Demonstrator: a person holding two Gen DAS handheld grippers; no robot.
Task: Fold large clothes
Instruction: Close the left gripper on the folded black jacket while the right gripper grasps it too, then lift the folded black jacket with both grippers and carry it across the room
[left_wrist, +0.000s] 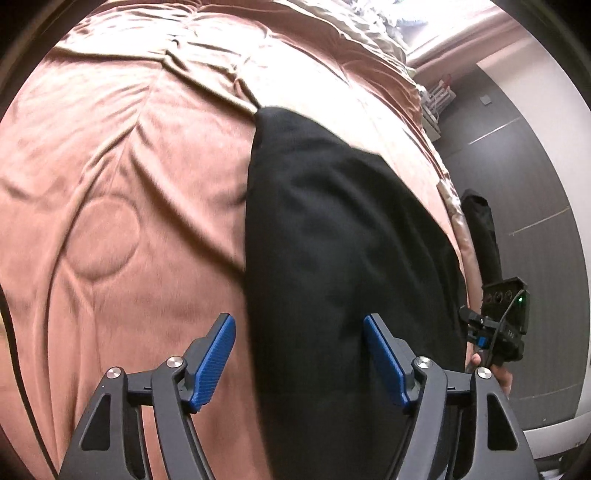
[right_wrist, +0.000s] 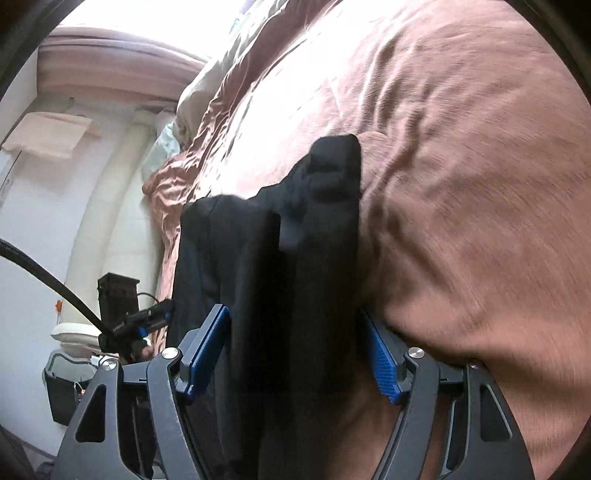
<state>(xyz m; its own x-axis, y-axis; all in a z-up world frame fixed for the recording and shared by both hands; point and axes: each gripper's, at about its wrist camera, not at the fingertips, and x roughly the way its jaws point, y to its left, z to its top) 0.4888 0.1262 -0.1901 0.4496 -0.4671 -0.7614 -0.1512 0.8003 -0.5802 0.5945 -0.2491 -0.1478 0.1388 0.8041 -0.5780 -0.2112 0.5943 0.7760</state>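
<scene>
A black garment (left_wrist: 340, 236) lies folded in a long strip on the pink bedspread (left_wrist: 129, 184). My left gripper (left_wrist: 299, 350) is open, its blue pads wide apart over the strip's near left edge. In the right wrist view the same black garment (right_wrist: 280, 251) runs between the open pads of my right gripper (right_wrist: 295, 350), its far end bunched up. The right gripper also shows in the left wrist view (left_wrist: 495, 325) at the bed's right edge. The left gripper shows in the right wrist view (right_wrist: 129, 321) at the left.
The pink bedspread (right_wrist: 461, 166) is wrinkled and covers the bed. A dark grey floor (left_wrist: 524, 177) lies to the bed's right. A white wall and a beige curtain (right_wrist: 107, 206) stand beyond the bed. A dark bin (right_wrist: 62, 391) sits on the floor.
</scene>
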